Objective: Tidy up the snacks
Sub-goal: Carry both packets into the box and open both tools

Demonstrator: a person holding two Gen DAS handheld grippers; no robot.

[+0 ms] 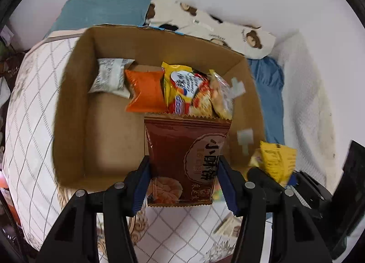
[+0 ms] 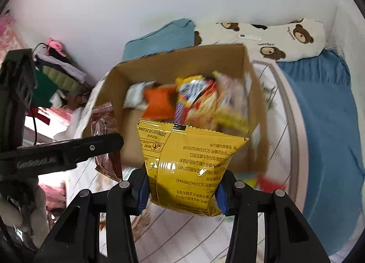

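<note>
Both grippers loaded, both aimed at the cardboard box [image 1: 73,107] on the bed.

Left gripper [image 1: 183,180]: fingers partly closed, blue pads [image 1: 140,188] pressing both side edges of a brown snack packet [image 1: 182,155]. Packet upright, top edge over the box's near wall, leaning toward the interior.

Right gripper [image 2: 182,192]: same width roughly, fingers [image 2: 142,191] pinching a yellow snack packet [image 2: 189,162] at its lower sides, printed back facing the camera. Packet sits in front of the box's near wall, top overlapping the opening.

Inside the box, along the far side: white packet [image 1: 110,78] nearest the left wall, orange packet [image 1: 146,91] touching it on the right, then a yellow-and-red noodle-style pack [image 1: 184,89] with a clear-wrapped pack [image 1: 221,96] leaning against it. Near half of the box floor shows bare cardboard.

Behind the box: teal folded cloth [image 1: 102,9] and a bear-print pillow [image 1: 228,32]. Box rests on a white grid-pattern quilt [image 1: 29,112].

Right-wrist view is motion-blurred on the box contents.
</note>
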